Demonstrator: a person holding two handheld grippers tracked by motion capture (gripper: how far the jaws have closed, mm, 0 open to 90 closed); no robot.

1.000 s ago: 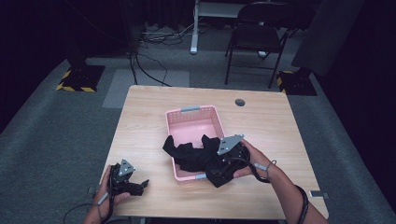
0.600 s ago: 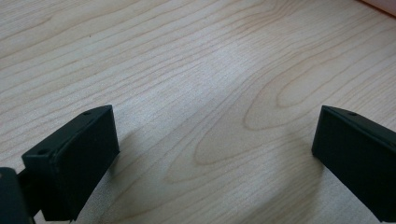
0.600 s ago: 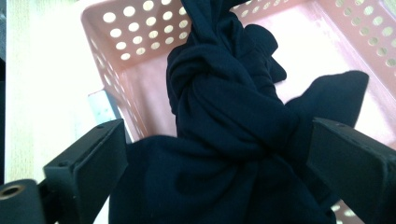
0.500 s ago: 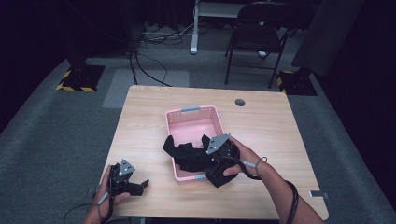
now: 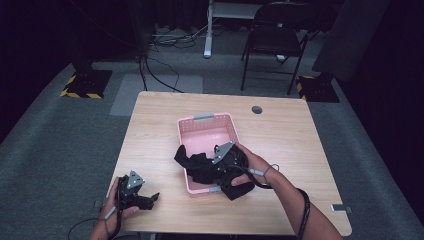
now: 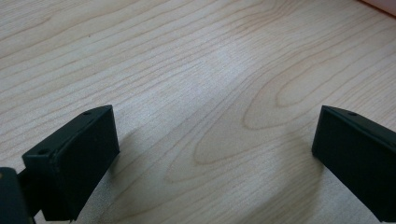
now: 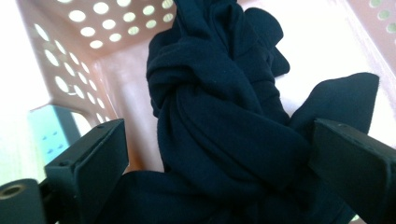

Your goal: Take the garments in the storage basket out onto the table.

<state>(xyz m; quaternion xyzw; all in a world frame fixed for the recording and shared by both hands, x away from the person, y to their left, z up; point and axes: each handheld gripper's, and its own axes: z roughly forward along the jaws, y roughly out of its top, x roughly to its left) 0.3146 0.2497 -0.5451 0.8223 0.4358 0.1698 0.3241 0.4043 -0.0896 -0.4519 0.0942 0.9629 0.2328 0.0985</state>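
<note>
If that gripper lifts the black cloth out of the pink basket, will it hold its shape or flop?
The black cloth probably flops: it lies twisted in soft folds and drapes over the pink basket rim. It looks light, so parts may trail behind. The twisted bunch should give the right gripper, whose jaws stand apart, something to grip.

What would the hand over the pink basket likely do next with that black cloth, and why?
Probably close the right gripper on the black cloth. Its jaws stand open on either side of the twisted bundle, which drapes partly over the pink basket rim, so a grip seems needed before lifting or tucking it.
</note>
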